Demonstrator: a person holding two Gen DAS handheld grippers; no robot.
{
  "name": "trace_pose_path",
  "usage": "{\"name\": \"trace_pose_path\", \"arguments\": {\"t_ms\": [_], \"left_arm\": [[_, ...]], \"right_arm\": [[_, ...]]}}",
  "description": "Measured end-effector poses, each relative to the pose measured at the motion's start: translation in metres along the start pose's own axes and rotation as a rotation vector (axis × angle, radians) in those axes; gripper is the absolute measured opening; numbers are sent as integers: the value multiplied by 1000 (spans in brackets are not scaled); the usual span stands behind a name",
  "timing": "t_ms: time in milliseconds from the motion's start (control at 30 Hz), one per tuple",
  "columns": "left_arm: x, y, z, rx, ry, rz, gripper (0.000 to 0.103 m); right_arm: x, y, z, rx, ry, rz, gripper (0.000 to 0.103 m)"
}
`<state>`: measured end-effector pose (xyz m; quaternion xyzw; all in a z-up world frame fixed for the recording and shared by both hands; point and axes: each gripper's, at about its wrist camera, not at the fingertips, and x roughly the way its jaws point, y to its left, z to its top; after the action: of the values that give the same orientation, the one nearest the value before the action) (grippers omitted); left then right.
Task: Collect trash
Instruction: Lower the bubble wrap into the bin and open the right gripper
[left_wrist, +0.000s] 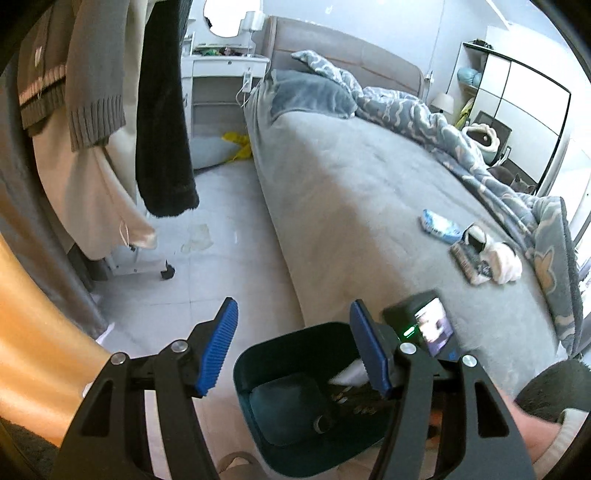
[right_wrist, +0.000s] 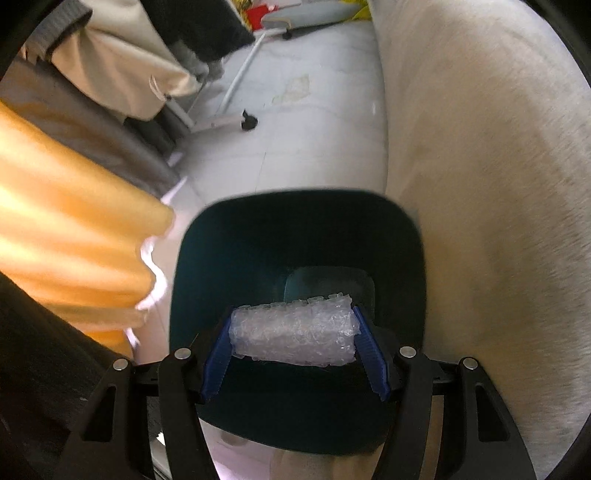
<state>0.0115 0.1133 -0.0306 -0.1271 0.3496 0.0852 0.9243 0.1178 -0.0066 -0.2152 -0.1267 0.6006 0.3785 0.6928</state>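
Crinkled clear bubble wrap (right_wrist: 293, 332), rolled into a wad, sits clamped in the right gripper (right_wrist: 295, 345) fingers above the teal bin (right_wrist: 221, 236); left gripper (left_wrist: 293, 345) fingers spread, empty, over that bin.

One dark teal bin (right_wrist: 295, 236) is sitting low in the frame's centre, and one roll of bubble wrap (right_wrist: 293, 338) is hanging over it. Two grippers are showing: the right gripper (right_wrist: 293, 350) and the left gripper (left_wrist: 295, 345). On the one bed (left_wrist: 369, 192), at right, one blue packet (left_wrist: 439, 224), one white sock (left_wrist: 504, 262) and one flat printed wrapper (left_wrist: 467, 260) are lying. At upper left, three garments (left_wrist: 92, 92) are hanging.
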Motion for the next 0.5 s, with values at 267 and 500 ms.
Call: {"name": "trace_pose_path", "arguments": {"t_ms": [267, 500], "left_arm": [[-16, -31, 8, 66, -36, 3, 69], [-38, -42, 19, 37, -103, 8, 83]], "right_arm": [[-8, 10, -1, -46, -22, -10, 71], [-37, 20, -4, -112, -91, 18, 91]]}}
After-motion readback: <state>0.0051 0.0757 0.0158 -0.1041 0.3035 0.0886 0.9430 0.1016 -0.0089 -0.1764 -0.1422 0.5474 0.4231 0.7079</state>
